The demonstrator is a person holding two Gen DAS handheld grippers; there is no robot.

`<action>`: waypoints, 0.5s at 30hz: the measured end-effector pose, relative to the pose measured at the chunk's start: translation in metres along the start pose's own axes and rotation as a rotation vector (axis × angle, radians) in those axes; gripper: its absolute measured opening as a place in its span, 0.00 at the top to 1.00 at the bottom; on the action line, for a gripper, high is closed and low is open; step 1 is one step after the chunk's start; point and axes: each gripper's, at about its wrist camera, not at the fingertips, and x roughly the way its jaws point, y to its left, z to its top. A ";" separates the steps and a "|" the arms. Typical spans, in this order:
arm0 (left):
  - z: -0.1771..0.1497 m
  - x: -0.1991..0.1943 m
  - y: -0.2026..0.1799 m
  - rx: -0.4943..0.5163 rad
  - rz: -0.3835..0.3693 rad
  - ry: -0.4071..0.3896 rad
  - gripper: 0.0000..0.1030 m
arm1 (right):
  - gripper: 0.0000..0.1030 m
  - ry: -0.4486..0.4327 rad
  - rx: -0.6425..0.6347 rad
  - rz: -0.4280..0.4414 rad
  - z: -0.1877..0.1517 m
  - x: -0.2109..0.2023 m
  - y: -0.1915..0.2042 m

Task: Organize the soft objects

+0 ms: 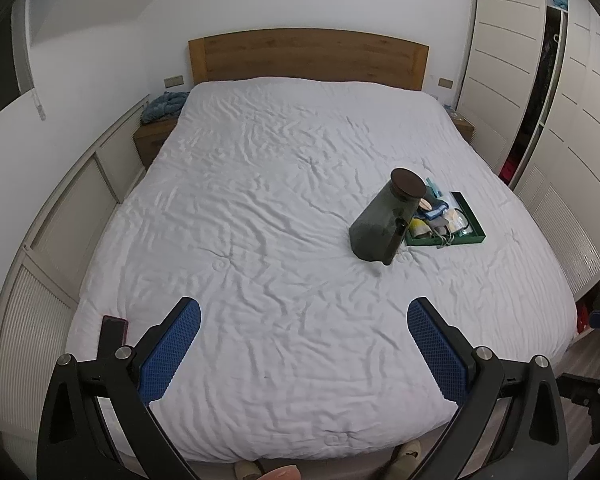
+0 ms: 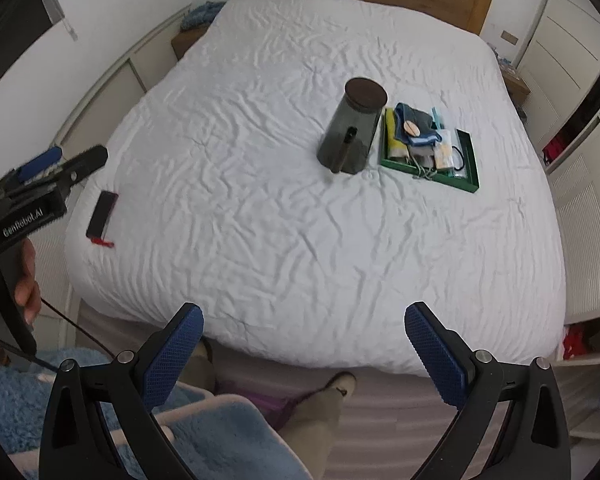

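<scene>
A green tray (image 1: 474, 224) (image 2: 470, 148) sits on the right side of the bed and holds a pile of soft items (image 1: 434, 210) (image 2: 414, 128): blue, grey and yellow cloths and small packets. A dark grey jar with a brown lid (image 1: 384, 220) (image 2: 352, 128) stands just left of the tray. My left gripper (image 1: 304, 344) is open and empty above the foot of the bed. My right gripper (image 2: 304, 352) is open and empty over the bed's foot edge. The left gripper also shows at the left of the right wrist view (image 2: 56, 168).
The bed (image 1: 260, 200) (image 2: 280, 220) has a wrinkled white cover and a wooden headboard (image 1: 306, 54). A dark phone (image 1: 114, 330) (image 2: 102, 216) lies at its front left corner. A blue cloth (image 1: 164, 106) lies on the left nightstand. Wardrobes (image 1: 540, 80) line the right. A blue fluffy fabric (image 2: 100, 432) is below the right gripper.
</scene>
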 end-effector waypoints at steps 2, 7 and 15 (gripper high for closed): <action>0.000 0.002 -0.001 0.004 0.000 0.003 0.01 | 0.00 0.014 -0.026 -0.008 0.000 0.005 0.004; 0.002 0.007 -0.003 0.007 -0.003 0.017 0.01 | 0.00 0.039 -0.132 -0.054 -0.003 0.015 0.018; 0.003 0.012 -0.007 0.017 -0.008 0.026 0.01 | 0.00 0.010 -0.180 -0.119 -0.006 0.020 0.036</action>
